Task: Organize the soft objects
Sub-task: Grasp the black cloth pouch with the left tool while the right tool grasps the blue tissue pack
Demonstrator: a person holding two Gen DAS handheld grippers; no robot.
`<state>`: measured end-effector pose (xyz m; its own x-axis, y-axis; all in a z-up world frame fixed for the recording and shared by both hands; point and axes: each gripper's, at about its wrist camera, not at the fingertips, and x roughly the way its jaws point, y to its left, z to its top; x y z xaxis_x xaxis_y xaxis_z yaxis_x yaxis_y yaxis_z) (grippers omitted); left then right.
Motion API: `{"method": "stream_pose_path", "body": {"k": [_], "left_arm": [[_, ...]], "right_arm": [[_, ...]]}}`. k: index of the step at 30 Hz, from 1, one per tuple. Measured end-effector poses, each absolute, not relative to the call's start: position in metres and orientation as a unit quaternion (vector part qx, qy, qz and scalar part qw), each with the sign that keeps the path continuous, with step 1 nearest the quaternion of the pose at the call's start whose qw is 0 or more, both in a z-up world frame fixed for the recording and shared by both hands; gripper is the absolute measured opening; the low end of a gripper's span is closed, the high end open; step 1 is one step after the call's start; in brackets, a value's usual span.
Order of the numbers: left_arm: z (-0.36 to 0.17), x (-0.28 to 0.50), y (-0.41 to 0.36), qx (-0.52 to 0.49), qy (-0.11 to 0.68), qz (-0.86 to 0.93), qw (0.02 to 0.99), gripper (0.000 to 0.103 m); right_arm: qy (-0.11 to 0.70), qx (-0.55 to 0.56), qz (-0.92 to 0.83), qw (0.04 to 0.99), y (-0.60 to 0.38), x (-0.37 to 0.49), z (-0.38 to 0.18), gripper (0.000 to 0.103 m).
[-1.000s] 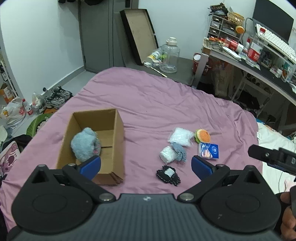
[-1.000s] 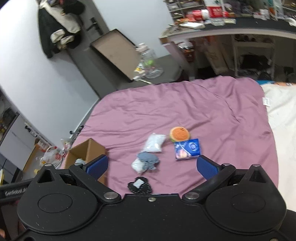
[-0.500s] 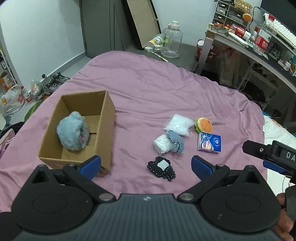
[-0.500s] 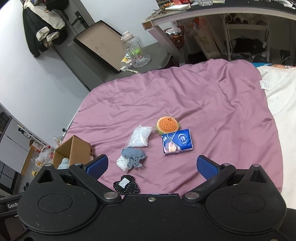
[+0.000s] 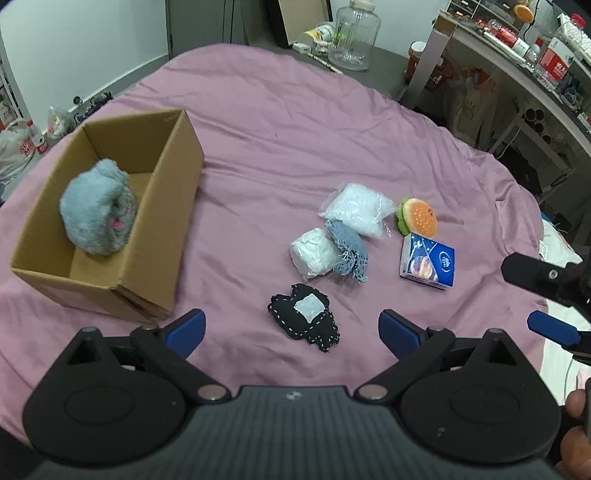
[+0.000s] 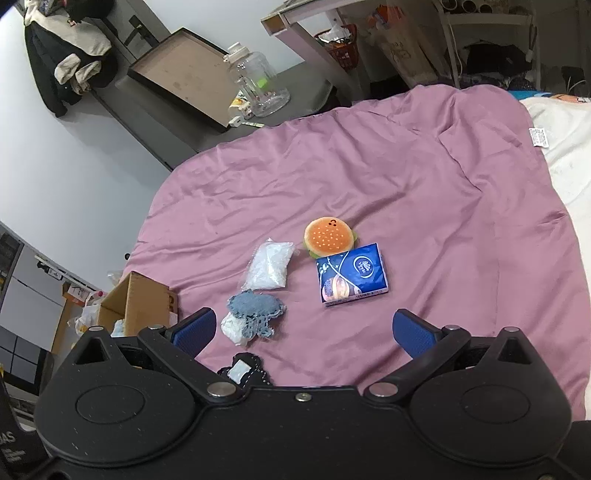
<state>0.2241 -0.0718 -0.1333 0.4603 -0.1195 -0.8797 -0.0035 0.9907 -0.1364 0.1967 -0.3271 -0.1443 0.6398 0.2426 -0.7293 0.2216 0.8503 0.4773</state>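
A cardboard box (image 5: 162,192) stands on the purple bedspread (image 5: 280,122) at the left, with a fluffy grey-blue plush (image 5: 98,214) inside. To its right lie a black stitched pad (image 5: 304,319), a white wad (image 5: 314,253), a grey-blue crocheted piece (image 5: 351,251), a clear bag of white stuffing (image 5: 360,210), a burger plush (image 5: 419,219) and a blue tissue pack (image 5: 428,264). My left gripper (image 5: 291,332) is open and empty above the black pad. My right gripper (image 6: 303,330) is open and empty, short of the tissue pack (image 6: 351,275) and burger plush (image 6: 328,236).
A white quilt (image 6: 561,155) lies past the bedspread's right edge. Beyond the bed stand a grey low table with a glass jar (image 5: 354,35), a leaning flat tray (image 6: 184,92) and a cluttered desk (image 5: 517,48). Bags and bottles lie on the floor at left (image 5: 22,144).
Both grippers moved forward and down toward the bed, so the items appear larger and closer. Nothing on the bed moved, and both grippers stayed open.
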Motion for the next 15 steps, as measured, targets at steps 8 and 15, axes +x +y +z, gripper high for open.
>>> {"method": "stream_pose_path", "body": {"k": [8,15], "left_arm": [[-0.169,0.244,-0.074,-0.084,0.551,-0.02,0.83,0.084],[-0.192,0.259,-0.082,-0.094,0.569,-0.01,0.817,0.069]], "right_arm": [[0.436,0.258,0.005,0.862,-0.325,0.224,-0.166,0.103],[0.458,0.265,0.006,0.849,-0.329,0.244,-0.188,0.101]]}}
